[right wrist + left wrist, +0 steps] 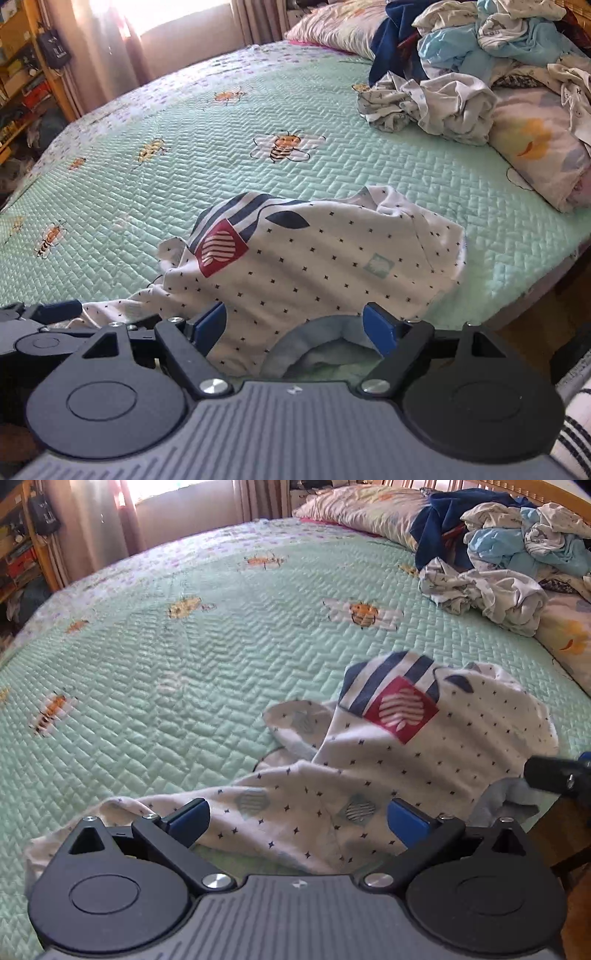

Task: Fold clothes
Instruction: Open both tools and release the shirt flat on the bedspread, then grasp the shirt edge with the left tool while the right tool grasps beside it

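Note:
A small white garment with dark star dots, a red square patch and navy stripes lies rumpled on the green quilt near the bed's front edge. My left gripper stands open over its lower hem, blue pads wide apart and the cloth lying loose between them. My right gripper is open too, its pads on either side of the pale blue neck opening. The right gripper's black tip shows at the right edge of the left wrist view. At the left of the right wrist view sits the left gripper's finger.
A heap of unfolded clothes lies at the back right beside pillows. The bee-patterned quilt stretches to the left. Shelves and curtains stand behind; wooden floor shows right of the bed edge.

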A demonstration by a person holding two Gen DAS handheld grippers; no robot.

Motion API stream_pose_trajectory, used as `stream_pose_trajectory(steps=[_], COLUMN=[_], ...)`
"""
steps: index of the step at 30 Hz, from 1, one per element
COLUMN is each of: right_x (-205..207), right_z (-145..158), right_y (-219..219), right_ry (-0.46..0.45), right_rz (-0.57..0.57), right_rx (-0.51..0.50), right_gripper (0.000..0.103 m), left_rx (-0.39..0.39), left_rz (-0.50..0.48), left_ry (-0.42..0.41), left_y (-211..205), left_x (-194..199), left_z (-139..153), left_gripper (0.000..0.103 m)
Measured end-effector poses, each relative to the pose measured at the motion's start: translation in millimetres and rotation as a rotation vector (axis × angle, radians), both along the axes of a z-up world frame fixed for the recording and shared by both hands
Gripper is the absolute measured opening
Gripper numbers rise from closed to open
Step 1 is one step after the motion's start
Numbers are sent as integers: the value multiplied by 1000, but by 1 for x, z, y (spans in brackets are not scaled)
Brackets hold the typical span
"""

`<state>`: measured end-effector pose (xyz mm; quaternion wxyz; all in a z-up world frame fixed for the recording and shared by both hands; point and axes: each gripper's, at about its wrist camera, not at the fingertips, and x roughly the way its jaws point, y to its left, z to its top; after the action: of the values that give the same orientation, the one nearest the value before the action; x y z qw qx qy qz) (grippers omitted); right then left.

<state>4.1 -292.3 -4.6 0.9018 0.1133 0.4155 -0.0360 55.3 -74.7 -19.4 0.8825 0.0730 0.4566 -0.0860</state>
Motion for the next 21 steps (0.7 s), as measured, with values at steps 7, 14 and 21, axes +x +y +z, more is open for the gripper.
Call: stream_pose_trajectory(steps=[7, 14, 21], right_x=[26, 43, 59], right_z=[-40, -81, -81], right_y=[-11, -27, -17], right_ry=[59, 137, 44], right_rz=[-9, -44, -21], right_rx=[9, 14, 43], right_gripper=[82, 82, 16], left_rx=[-8, 4, -114], left_rz=[28, -40, -149], left_ry=[121, 111, 67], left_y=[5, -30, -54], left_x=[37, 52, 54], left_z=[-45, -63, -42], left_gripper=[100, 97, 30])
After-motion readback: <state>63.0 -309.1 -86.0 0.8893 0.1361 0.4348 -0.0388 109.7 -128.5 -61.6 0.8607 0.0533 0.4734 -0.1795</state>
